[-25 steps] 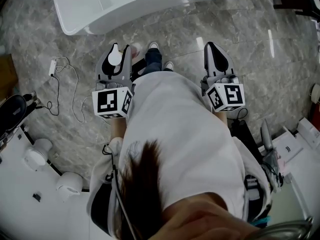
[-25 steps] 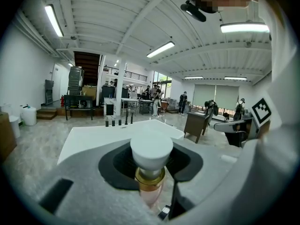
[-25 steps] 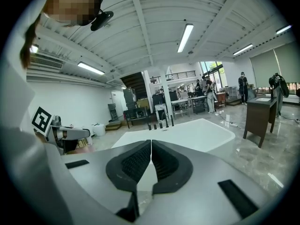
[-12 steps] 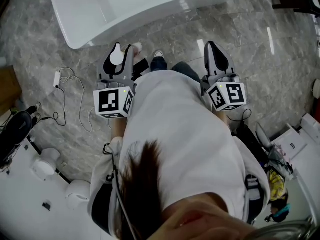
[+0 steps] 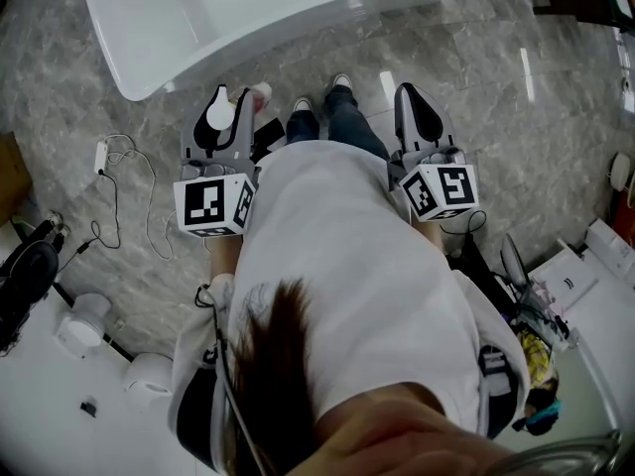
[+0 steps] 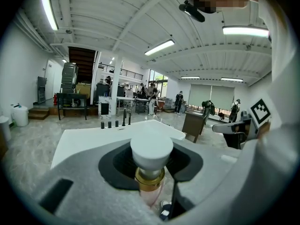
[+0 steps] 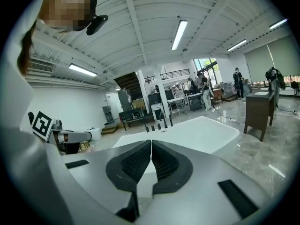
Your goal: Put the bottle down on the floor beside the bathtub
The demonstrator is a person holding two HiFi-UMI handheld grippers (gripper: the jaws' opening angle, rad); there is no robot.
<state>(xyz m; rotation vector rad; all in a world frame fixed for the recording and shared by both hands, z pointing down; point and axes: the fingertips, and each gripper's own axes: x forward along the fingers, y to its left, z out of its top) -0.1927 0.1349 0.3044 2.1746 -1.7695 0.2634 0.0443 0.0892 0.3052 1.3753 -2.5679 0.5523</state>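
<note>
Left gripper (image 5: 224, 119): jaws clamped narrow on the neck of the bottle (image 6: 151, 150), pink body hanging below the pads, well above the floor (image 5: 164, 117). The grip is unchanged. Over the last second the bathtub (image 5: 198, 18) ahead of the tool has drawn nearer, so the approach looks nearly done and lowering has not begun. A cable (image 5: 129, 181) lies left of the tool and the person's shoes (image 5: 342, 85) are close on its right; neither blocks the spot ahead. Right gripper (image 5: 418, 117): jaws together, empty.

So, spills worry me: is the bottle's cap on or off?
On: the white cap sits over the gold collar of the bottle, which is clamped in the left gripper.
</note>
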